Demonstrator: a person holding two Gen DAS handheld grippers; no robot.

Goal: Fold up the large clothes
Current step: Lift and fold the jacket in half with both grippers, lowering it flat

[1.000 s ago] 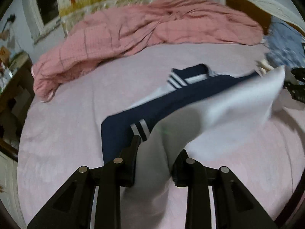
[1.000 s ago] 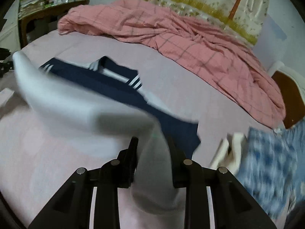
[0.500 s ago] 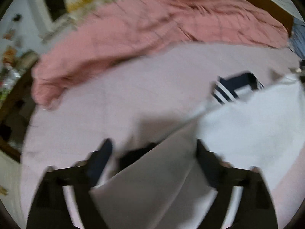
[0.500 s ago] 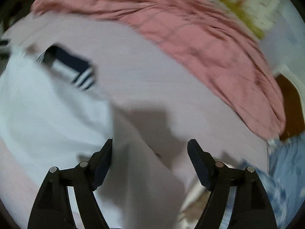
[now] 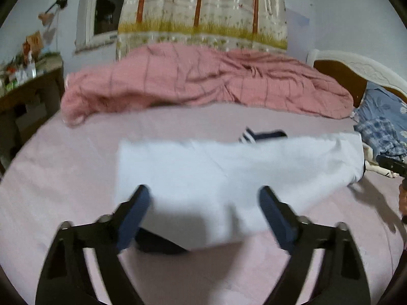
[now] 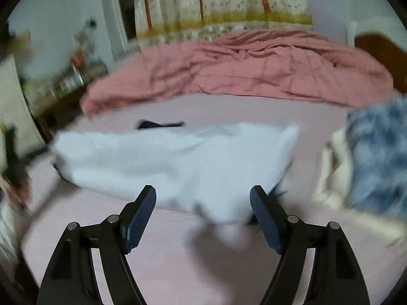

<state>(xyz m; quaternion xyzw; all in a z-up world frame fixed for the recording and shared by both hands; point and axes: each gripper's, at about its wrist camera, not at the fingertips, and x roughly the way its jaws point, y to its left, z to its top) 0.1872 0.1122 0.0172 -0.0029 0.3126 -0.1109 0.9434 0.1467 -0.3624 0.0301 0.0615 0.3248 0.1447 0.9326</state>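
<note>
Nearest: L gripper (image 5: 203, 211) wide apart, nothing btwn fingers; R gripper (image 6: 203, 209) same, splayed, grasping nothing. Just ahead of both, white garment (image 5: 229, 172) lies on pink sheet (image 5: 63, 178), doubled over w/ near edge reaching in btwn the fingertips, not pinched. Navy striped trim (image 5: 257, 136) pokes out at far edge. Judgement: one fold laid, still a wide slab; prob. more folds + smoothing left. Further back: pink plaid quilt (image 5: 203, 81), blue checked cloth (image 5: 381, 137) at R.
</note>
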